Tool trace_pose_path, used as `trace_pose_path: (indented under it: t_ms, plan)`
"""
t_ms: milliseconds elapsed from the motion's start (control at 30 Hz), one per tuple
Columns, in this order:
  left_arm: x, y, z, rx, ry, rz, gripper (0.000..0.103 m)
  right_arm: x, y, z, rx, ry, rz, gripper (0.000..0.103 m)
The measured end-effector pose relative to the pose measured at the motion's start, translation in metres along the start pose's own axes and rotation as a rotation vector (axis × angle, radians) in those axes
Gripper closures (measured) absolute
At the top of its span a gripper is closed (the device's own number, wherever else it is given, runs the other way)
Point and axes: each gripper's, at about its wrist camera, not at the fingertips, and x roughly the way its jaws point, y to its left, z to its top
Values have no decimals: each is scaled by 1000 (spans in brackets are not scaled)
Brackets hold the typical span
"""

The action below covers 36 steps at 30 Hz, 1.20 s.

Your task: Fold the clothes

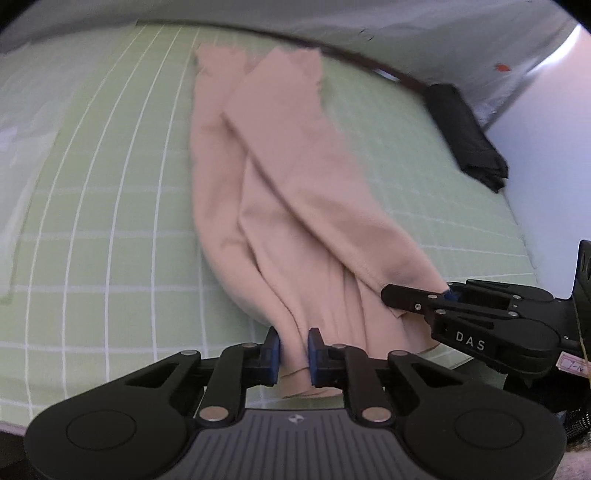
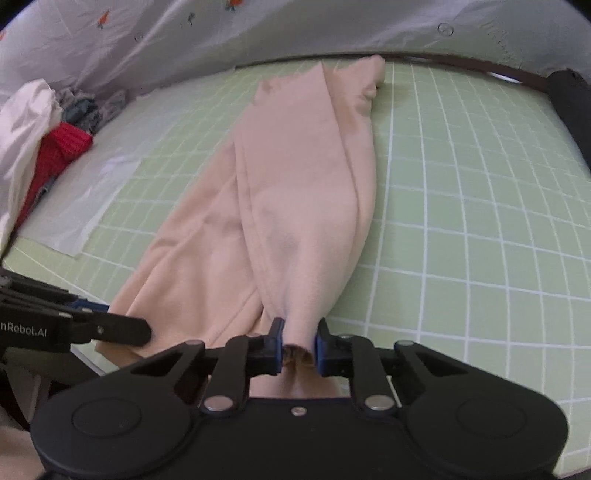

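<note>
Nearest in left wrist view: left gripper (image 1: 294, 356), black w/ blue pads, clamped on bunched near edge of long peach-beige soft knit garment (image 1: 280, 177); fabric pinched btwn pads, a bit hanging below. Just to its right, right gripper (image 1: 448, 295), black, "DAS" on its side, nipping another corner of same near edge. Both pinch pts close together, cloth gathered into folds btwn them and raised off the surface at that end.

Right wrist view, near: right gripper (image 2: 299, 343) closed tight on a rolled tube of the garment (image 2: 295, 192), hem end poking out under pads. Left gripper (image 2: 122, 328) coming in from left edge, tip against the fabric's left corner; pads hidden there, so grip not readable from this side.

Mid: garment running away from grippers as a long narrow strip, two overlapping lengthwise layers, resting on light-green mat w/ white grid lines (image 2: 461, 206). Translucent whitish sheet (image 2: 88, 195) flat on mat's left part.

Far: garment's far end ragged, almost at mat's far edge. Dark brown strip (image 1: 351, 55) along that edge. Folded black cloth (image 1: 465, 133) at far right corner, well apart from garment. Far left: pile of clothes, white and red (image 2: 44, 125), beside mat. Behind all: pale sheet w/ small orange prints (image 2: 332, 26).
</note>
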Motion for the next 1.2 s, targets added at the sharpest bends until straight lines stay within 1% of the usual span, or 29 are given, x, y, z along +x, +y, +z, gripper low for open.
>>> trace_pose_path:
  t_ms: [133,300,467,600,700,800,867,933,967,1000,1100,1200]
  plan:
    - [-20,-5,13,-29,-55,-66,87,-20,-2,18,31,-43,49,87]
    - [-52,-8,31,-48,-152,-113,87,-40,-2,51,37,-116,89,88]
    - [-70,-14,61,-53,-242,-133,87,-53,-12,80,83,-177,136,88]
    - [-85,-12,87,-56,-317,-141,87,-57,-30,104,200,-205,220,88]
    - [-89,-8,109,-65,-373,-139,87,-58,-37,123,237,-247,242,88]
    - [-91,-1,133,-93,-404,-146,87,-54,-43,141,237,-276,235,89]
    - [-88,4,147,-101,-416,-146,87,-47,-49,155,263,-280,260,89]
    - [-84,9,162,-108,-423,-145,87,-40,-51,168,253,-288,260,89]
    - [-81,12,169,-111,-424,-145,87,-36,-52,175,244,-293,257,91]
    - [-79,14,177,-114,-426,-145,87,-32,-53,182,236,-299,252,96]
    - [-65,22,202,-123,-424,-151,87,-16,-63,206,237,-306,243,96]
    - [-44,32,232,-133,-413,-145,88,10,-75,233,241,-304,229,98]
